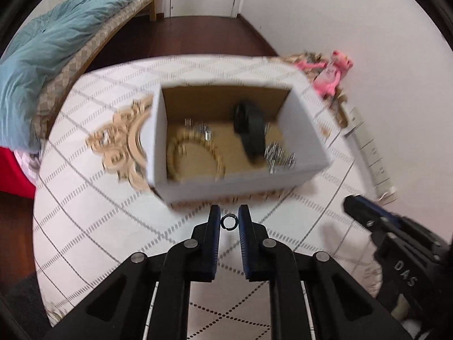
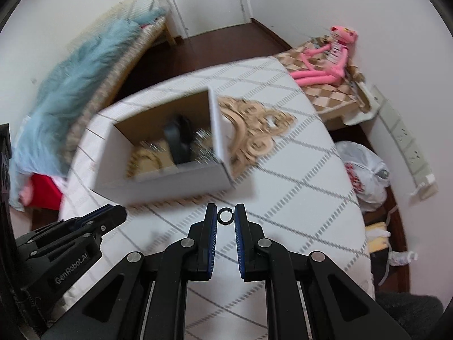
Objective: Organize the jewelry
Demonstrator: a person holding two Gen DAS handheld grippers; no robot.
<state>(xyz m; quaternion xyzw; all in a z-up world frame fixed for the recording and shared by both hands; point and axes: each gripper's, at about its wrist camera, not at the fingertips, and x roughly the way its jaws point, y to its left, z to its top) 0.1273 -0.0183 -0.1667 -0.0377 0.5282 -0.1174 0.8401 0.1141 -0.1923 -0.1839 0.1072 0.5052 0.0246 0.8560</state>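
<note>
Right wrist view: your left gripper (image 2: pixel 120 212) reads "GenRobot.AI"; your right gripper (image 1: pixel 349 202) reads "DAS". Both sit narrowly parted, each with a small ring (image 1: pixel 228 222) between its fingers; grip unclear. Jewelry box (image 1: pixel 240 181) lies just ahead.

The left gripper (image 1: pixel 229 222) is hovering over the quilted white bench (image 1: pixel 93 221), its fingers (image 1: pixel 213 226) parted around a small dark ring (image 1: pixel 228 222). At twelve o'clock an open cardboard box (image 1: pixel 226 187) is sitting blurred, holding a beaded necklace (image 1: pixel 195 153), a black band (image 1: pixel 250 130) and silver pieces (image 1: pixel 279 155). The right gripper (image 1: pixel 368 212) is entering at three o'clock.
</note>
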